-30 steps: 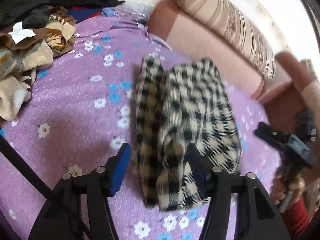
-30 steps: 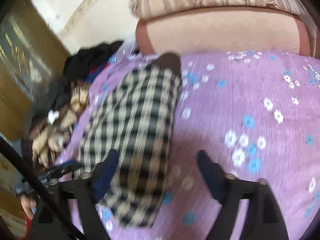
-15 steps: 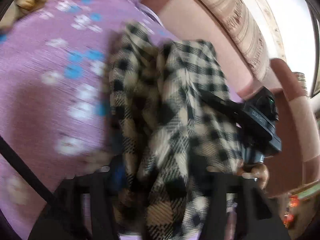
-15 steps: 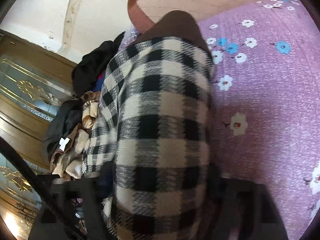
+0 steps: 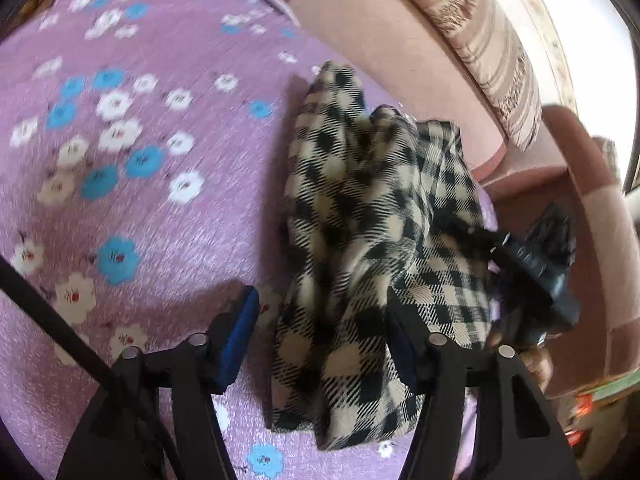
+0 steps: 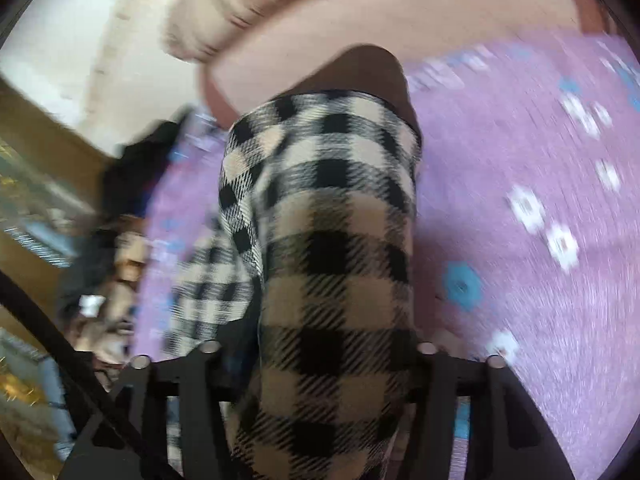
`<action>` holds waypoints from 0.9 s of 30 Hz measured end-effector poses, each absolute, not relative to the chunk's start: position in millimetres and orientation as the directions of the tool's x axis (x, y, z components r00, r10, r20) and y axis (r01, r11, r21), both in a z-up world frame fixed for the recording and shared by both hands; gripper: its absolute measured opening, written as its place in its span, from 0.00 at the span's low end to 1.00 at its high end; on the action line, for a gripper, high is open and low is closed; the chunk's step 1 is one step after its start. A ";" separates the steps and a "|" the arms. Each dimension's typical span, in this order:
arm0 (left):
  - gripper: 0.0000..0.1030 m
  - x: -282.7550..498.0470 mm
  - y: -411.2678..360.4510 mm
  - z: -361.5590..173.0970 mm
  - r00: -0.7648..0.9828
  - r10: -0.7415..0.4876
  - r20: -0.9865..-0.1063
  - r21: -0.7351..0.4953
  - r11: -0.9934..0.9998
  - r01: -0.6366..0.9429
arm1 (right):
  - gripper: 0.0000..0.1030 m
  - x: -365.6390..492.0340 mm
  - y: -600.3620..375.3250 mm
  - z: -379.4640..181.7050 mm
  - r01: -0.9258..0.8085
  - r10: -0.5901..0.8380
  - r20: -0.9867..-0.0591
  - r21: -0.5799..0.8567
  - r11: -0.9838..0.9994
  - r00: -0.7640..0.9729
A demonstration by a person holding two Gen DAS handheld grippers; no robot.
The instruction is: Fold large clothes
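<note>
The checked garment (image 5: 372, 240) lies bunched on the purple flowered cover (image 5: 140, 200) just in front of the pink sofa back (image 5: 380, 48), its near end between the left gripper (image 5: 320, 336), whose jaws have just been opening with the left pad clear of the cloth, while the right gripper (image 6: 316, 364) straddles its other end, jaws likewise just opening, contact unclear.

Purple bedspread (image 5: 168, 216) lies bare left of the checked garment (image 5: 360, 216); sofa back (image 5: 380, 40) blocks beyond.
</note>
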State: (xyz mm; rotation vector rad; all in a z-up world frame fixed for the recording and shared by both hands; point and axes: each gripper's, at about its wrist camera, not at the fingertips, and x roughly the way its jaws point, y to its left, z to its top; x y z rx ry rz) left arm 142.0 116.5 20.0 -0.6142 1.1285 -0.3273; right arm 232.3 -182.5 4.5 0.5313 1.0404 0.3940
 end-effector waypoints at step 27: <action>0.86 72.6 221.7 125.2 0.760 0.027 -0.650 -0.227 0.947 -0.229 | 0.53 201.9 -45.1 25.6 -0.221 0.408 -0.795 0.343 0.913 0.449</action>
